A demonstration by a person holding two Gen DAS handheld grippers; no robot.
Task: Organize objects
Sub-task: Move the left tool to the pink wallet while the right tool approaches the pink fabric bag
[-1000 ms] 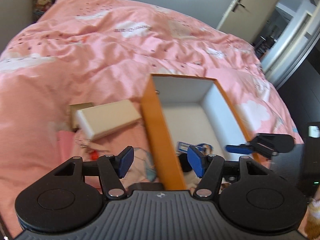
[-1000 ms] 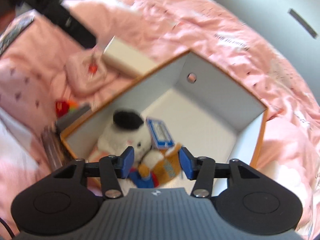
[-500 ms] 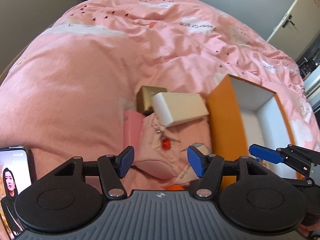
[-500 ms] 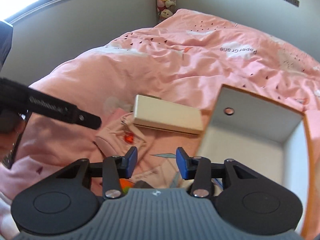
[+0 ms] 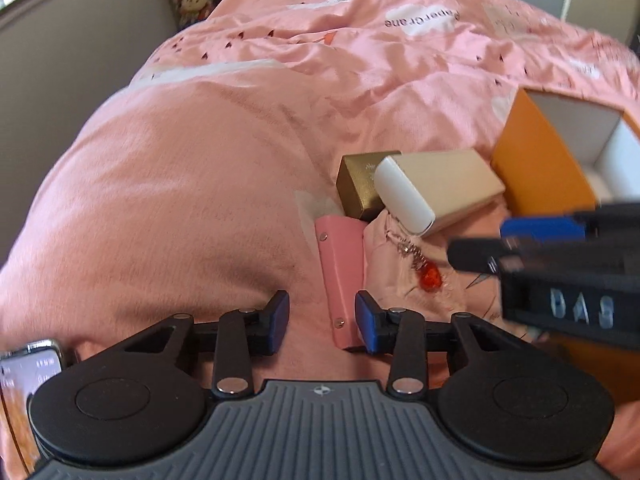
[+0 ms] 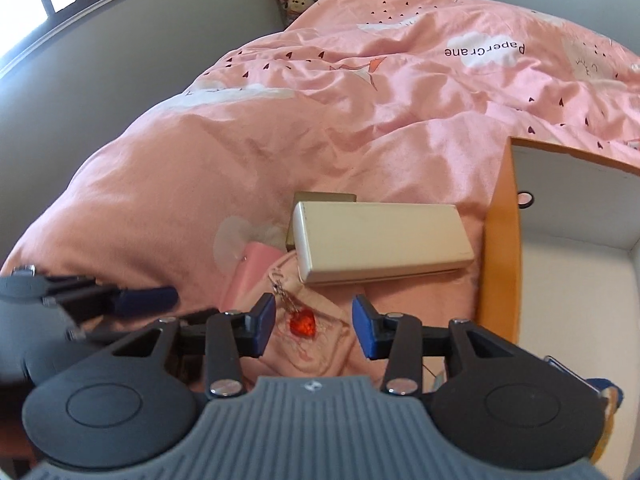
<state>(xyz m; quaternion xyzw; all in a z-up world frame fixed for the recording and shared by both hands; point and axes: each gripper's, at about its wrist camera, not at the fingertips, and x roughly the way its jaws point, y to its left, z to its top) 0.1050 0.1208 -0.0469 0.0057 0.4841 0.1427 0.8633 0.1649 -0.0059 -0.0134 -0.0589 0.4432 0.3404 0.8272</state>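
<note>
Pink bedding (image 5: 224, 184) printed with clouds and small triangles fills both views. At the right edge sits an orange box (image 5: 536, 168) with a white inside, open at the top. Just left of it, at mid-frame, a cream case (image 6: 380, 240) lies on the cover, touching a small gold box (image 5: 358, 188) behind it. Below these lies a soft pink pouch (image 6: 316, 344) carrying a chain with a red heart charm (image 6: 301, 321), and a pink wallet (image 5: 342, 276) with metal snaps beside it.

The left gripper (image 5: 322, 322) has just been narrowing its jaws — the wallet's lower end lies between them against the right pad, the left pad clear of it, so nothing is gripped. The right gripper (image 6: 314, 330) hangs with fingers apart, the heart charm seen in the gap, untouched. A phone (image 5: 28, 376) with a lit screen shows at the lower left of the left view.
</note>
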